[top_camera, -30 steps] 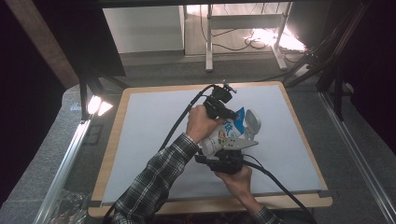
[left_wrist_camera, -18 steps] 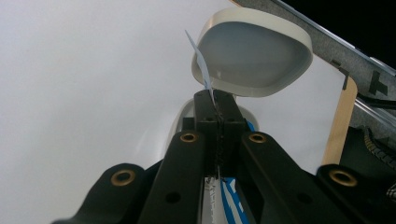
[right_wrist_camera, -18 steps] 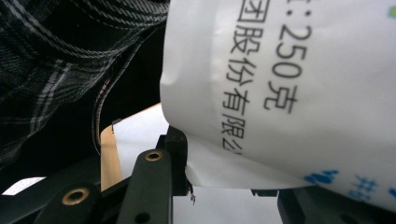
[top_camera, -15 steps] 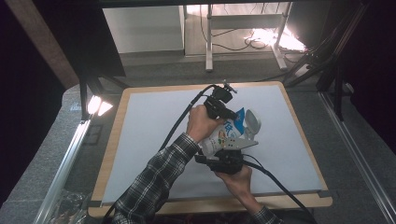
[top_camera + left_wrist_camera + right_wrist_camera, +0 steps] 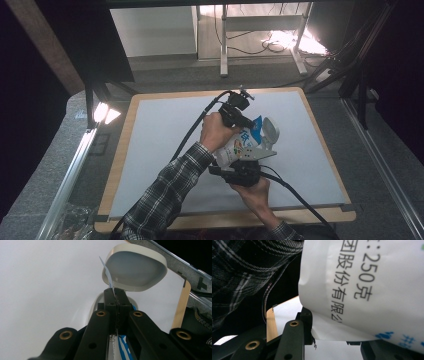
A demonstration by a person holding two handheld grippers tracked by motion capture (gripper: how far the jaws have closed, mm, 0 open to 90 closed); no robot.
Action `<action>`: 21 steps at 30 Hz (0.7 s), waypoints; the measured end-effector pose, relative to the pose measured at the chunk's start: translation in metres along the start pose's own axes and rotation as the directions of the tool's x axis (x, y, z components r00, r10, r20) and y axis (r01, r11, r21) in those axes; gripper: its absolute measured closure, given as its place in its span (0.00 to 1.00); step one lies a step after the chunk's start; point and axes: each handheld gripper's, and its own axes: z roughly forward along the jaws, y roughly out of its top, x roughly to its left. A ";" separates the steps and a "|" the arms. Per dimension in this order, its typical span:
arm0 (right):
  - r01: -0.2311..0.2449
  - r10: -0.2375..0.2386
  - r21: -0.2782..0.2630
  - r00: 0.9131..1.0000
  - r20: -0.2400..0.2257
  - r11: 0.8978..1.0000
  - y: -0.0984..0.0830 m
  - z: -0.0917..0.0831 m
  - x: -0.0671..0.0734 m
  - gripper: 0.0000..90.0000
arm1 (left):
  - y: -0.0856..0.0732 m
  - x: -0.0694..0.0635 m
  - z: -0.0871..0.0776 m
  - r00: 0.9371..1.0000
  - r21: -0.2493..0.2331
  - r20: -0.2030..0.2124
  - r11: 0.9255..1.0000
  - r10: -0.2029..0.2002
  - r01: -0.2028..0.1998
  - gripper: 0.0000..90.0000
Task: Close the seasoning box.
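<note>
A white pouch (image 5: 239,147) with blue print is held tilted above the white mat, its top toward a white bowl (image 5: 270,130). My left gripper (image 5: 248,125) is shut on the pouch's top corner. In the left gripper view the jaws (image 5: 115,293) pinch a thin blue edge of the pouch (image 5: 108,275), with the empty bowl (image 5: 135,267) just beyond the tips. My right gripper (image 5: 241,159) grips the pouch's lower end from the near side. In the right gripper view the pouch (image 5: 362,290) with black print sits between the jaws (image 5: 334,337).
The white mat (image 5: 160,150) lies on a wooden board (image 5: 120,165) with a metal rail along each side. A plaid sleeve (image 5: 170,195) crosses the mat from the lower left. Black cables (image 5: 295,195) trail from both grippers.
</note>
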 end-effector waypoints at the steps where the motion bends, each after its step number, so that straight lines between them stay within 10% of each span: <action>1: 0.000 0.000 0.000 1.000 0.000 1.000 0.000 0.000 0.000 0.73 | 0.000 0.000 0.000 1.000 0.000 0.000 1.000 -0.001 0.001 1.00; 21: -0.001 0.001 -0.001 1.000 0.001 1.000 0.000 0.000 0.000 0.73 | 0.001 0.001 0.003 1.000 0.011 0.004 1.000 -0.010 0.010 1.00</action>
